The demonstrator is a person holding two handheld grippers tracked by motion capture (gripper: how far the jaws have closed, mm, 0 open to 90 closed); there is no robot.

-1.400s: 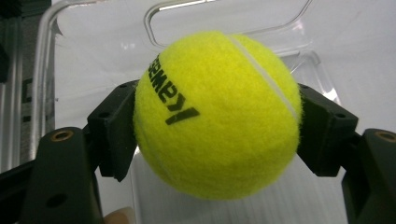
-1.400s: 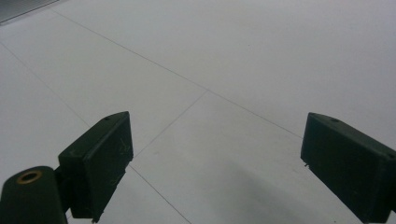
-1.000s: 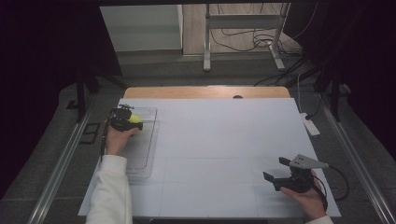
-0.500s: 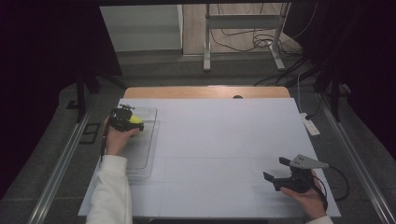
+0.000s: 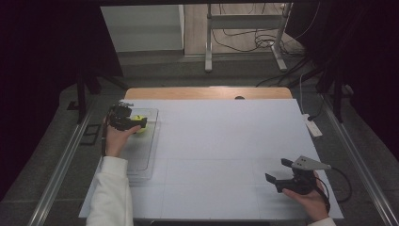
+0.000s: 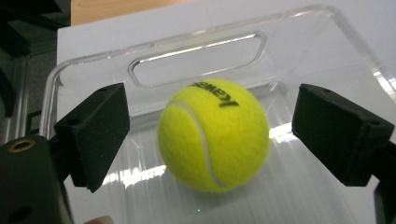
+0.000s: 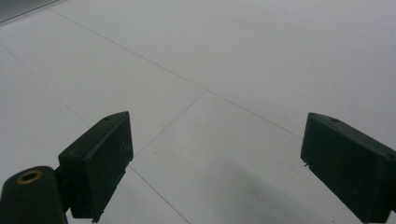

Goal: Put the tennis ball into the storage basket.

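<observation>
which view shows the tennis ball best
The left gripper view: the tennis ball sits close and sharp in the clear tray, seam and print readable. The high view shows it as a small yellow spot beside the left tool.

ball (image 6: 214, 140) in tray (image 6: 196, 60) | tray at table's (image 5: 226, 141) left edge

A yellow-green tennis ball (image 6: 214, 135) with black lettering rests in the clear plastic tray (image 6: 196, 51); far end.

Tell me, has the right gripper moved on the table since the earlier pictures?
No. The right gripper sits at the same spot near the white table's front right corner, jaws open over bare surface.
</observation>
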